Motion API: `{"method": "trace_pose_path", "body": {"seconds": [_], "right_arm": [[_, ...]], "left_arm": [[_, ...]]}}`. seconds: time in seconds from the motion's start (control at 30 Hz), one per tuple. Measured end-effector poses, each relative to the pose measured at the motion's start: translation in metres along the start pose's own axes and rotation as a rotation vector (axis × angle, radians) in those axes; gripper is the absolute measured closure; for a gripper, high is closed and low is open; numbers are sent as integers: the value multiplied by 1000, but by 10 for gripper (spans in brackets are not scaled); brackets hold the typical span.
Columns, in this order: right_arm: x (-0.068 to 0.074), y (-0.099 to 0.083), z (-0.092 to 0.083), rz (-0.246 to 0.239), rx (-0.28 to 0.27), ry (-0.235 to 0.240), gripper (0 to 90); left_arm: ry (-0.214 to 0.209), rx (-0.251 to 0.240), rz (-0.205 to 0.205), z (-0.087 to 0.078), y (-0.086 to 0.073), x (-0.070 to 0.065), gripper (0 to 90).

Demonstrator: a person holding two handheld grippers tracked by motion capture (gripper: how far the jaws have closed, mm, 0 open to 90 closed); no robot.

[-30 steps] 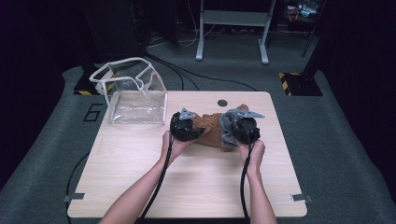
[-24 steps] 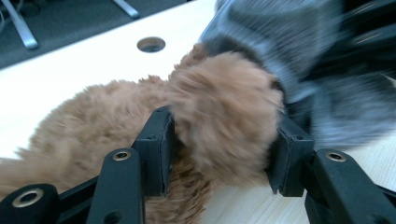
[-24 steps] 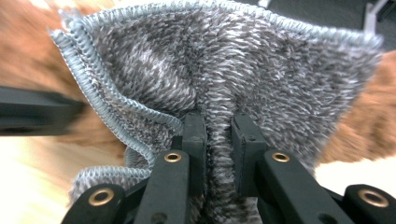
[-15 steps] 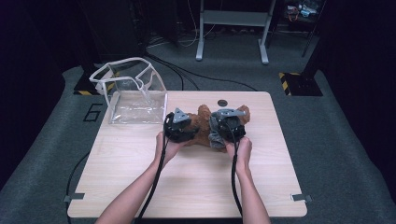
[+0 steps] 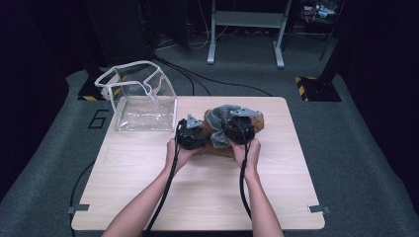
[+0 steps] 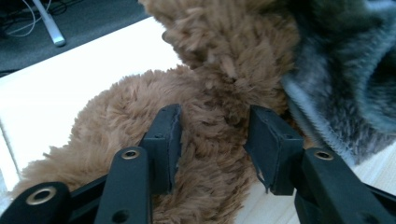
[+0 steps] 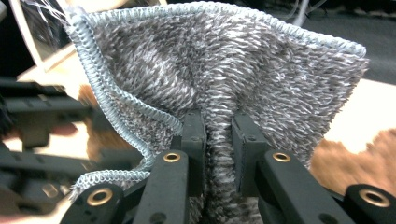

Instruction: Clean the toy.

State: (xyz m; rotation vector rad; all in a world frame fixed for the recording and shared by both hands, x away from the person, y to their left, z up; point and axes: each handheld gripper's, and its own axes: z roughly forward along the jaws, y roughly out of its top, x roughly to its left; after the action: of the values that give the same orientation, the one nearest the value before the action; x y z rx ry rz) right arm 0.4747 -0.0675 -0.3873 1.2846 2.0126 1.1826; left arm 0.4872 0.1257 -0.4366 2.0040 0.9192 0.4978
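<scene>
A brown plush toy (image 5: 257, 120) lies mid-table between my two grippers. My left gripper (image 5: 193, 131) holds it from the left. Its jaws have just been closing, and in the left gripper view its pads (image 6: 169, 135) press into the brown fur (image 6: 212, 154) between them. My right gripper (image 5: 238, 129) is shut on a grey towelling cloth (image 5: 218, 117) that drapes over the toy. In the right gripper view the cloth (image 7: 224, 70) stands up in a fold pinched between the jaws of the right gripper (image 7: 218, 126), its stitched edge (image 7: 100, 98) curling at the left.
A clear plastic bag (image 5: 143, 101) with white trim stands open at the table's (image 5: 197, 197) back left. Cables trail from both grippers toward the front edge. Dark floor surrounds the table, and a metal stand (image 5: 244, 29) is behind.
My right gripper has moved left and then slightly up and away, with the grey cloth in it. The left gripper has stayed almost in place on the toy.
</scene>
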Motion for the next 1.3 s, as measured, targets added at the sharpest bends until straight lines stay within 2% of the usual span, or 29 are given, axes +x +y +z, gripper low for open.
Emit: {"method": "trace_pose_path", "body": {"seconds": [0.07,0.1,0.13,0.2,0.27,0.33,0.47,0.5,0.53,0.6,0.67,0.73,0.8,0.83,0.9,0.93,1.03,1.13,1.2,1.3], "right_arm": [[3,0,11,-19,50,-1,777],[3,-1,17,-43,93,-19,777],[3,-4,22,-46,135,-57,778],[-3,-11,25,-53,181,-122,779],[-16,-17,21,-23,183,-131,780],[-27,-21,14,-33,196,-198,781],[-51,-26,0,-6,215,-273,779],[-55,-26,-4,4,207,-278,778],[-57,-25,-9,19,190,-280,777],[-54,-22,-19,37,132,-235,775],[-43,-20,-23,20,101,-168,775],[-28,-22,-16,-2,114,-115,774],[-17,-28,-2,-21,165,-118,775],[-17,-32,6,-29,184,-130,776],[-26,-37,11,13,176,-121,778],[-30,-37,10,40,170,-120,778],[-36,-38,9,57,161,-118,778],[-35,-38,9,54,161,-127,778],[-35,-38,9,53,163,-125,777],[-36,-36,6,60,163,-145,776]], "left_arm": [[4,6,1,1,-1,1,559],[2,5,-9,1,-2,2,566],[3,4,-11,2,-3,3,573],[-1,4,-14,3,-4,4,576],[-1,0,-16,3,-4,4,577],[1,-5,-17,4,-4,4,577],[4,-3,-17,5,-4,4,576],[4,-4,-18,5,-4,4,576],[4,-5,-19,5,-4,4,574],[5,-6,-19,5,-4,4,571],[5,-6,-16,5,-4,4,569],[4,-9,-14,5,-4,4,568],[2,-7,-10,3,-4,4,569],[-3,-12,-9,3,-4,4,568],[-5,-32,9,0,-5,4,563],[4,-38,21,-1,-5,2,537],[55,-61,71,-10,-10,-5,452],[107,-63,107,-16,-17,-7,407],[126,-57,101,-18,-22,-3,400],[132,-45,63,-19,-29,8,406]]}}
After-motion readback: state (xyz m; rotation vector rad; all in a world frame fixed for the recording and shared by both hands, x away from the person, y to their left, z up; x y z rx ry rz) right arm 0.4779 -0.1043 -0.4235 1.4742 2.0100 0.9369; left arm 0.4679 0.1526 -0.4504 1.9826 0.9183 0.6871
